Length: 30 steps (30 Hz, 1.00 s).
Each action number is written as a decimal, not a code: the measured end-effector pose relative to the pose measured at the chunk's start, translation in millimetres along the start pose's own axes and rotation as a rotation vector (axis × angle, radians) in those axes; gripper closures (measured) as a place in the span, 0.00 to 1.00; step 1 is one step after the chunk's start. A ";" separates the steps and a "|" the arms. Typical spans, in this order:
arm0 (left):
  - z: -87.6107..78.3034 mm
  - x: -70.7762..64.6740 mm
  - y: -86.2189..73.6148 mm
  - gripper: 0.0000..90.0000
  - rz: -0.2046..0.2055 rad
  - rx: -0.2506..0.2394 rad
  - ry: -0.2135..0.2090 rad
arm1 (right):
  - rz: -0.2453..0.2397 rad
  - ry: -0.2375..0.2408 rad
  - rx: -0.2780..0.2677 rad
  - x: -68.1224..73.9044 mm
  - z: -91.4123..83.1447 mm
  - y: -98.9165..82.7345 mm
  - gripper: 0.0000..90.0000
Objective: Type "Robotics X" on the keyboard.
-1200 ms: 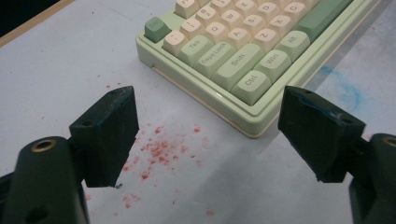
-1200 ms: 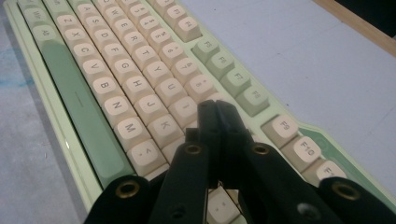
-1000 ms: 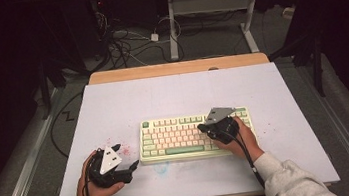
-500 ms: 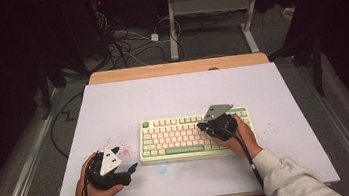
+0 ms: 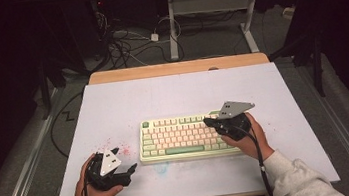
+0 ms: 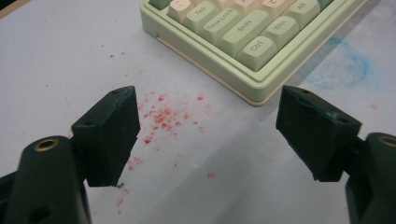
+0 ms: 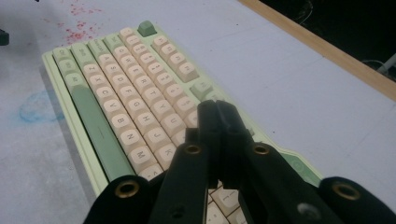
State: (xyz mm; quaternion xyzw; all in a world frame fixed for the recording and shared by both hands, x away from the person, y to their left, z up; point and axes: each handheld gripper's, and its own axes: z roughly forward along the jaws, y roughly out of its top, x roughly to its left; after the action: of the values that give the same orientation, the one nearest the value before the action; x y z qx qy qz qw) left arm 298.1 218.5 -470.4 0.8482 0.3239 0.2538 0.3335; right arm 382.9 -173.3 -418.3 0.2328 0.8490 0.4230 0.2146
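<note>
A: Where does the keyboard [image 5: 182, 137] sit?

B: It lies flat on the white worktop [image 5: 182, 92], a little nearer the front edge than the back one and roughly midway between the left and right edges. It is pale green with cream keys and a long green space bar along its near side.

A: And the right gripper [image 5: 211, 122]?

B: It is over the right end of the keyboard, held in the person's right hand [image 5: 250, 136], with the grey three-cornered plate on top. In the right gripper view its jaws are pressed together with nothing between them, their tips above the keys of the right half. Whether the tips touch a key cannot be told.

A: The left gripper [image 5: 132, 169]?

B: It rests in the left hand [image 5: 92, 186] near the front left corner of the worktop, just beside the keyboard's left end. In the left gripper view [image 6: 205, 135] its jaws stand wide apart and empty, pointing at the keyboard's near left corner.

A: What is under it?

B: Red specks [image 6: 163, 116] scattered on the white surface between the jaws, and a faint blue smudge [image 6: 357, 65] by the keyboard's front edge.
</note>
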 end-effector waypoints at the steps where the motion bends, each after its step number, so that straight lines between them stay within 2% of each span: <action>1: -0.7 -0.5 -0.4 0.23 -0.012 0.005 -0.004 | 0.000 -0.003 -0.005 0.0 -2.5 -0.6 1.00; 5: -1.7 -0.7 -0.5 0.23 -0.013 0.004 0.001 | 0.004 -0.014 -0.025 -1.0 -12.4 -4.2 0.95; 10: -2.5 -1.7 -1.1 0.24 -0.013 0.014 0.005 | 0.005 -0.026 -0.057 -3.1 -26.0 -10.3 0.84; 14: -3.9 -1.1 -1.3 0.24 -0.022 0.014 0.010 | 0.015 -0.040 -0.090 -4.9 -34.6 -16.2 0.62; 21: -3.7 -0.8 -0.7 0.25 -0.034 0.011 0.009 | 0.031 -0.101 -0.122 -7.8 -45.1 -31.2 0.39; 25: -4.0 -1.1 1.1 0.27 -0.047 0.005 0.011 | 0.028 -0.155 -0.110 -6.4 -50.4 -40.4 0.32; 30: -7.2 -0.7 6.1 0.29 -0.068 -0.016 -0.004 | 0.036 -0.174 -0.118 -2.4 -59.5 -54.2 0.30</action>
State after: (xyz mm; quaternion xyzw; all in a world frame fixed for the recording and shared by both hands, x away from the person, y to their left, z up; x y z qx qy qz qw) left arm 295.3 217.4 -461.4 0.8344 0.3499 0.2433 0.3495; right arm 339.8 -240.4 -429.5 0.2711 0.7963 0.4544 0.2932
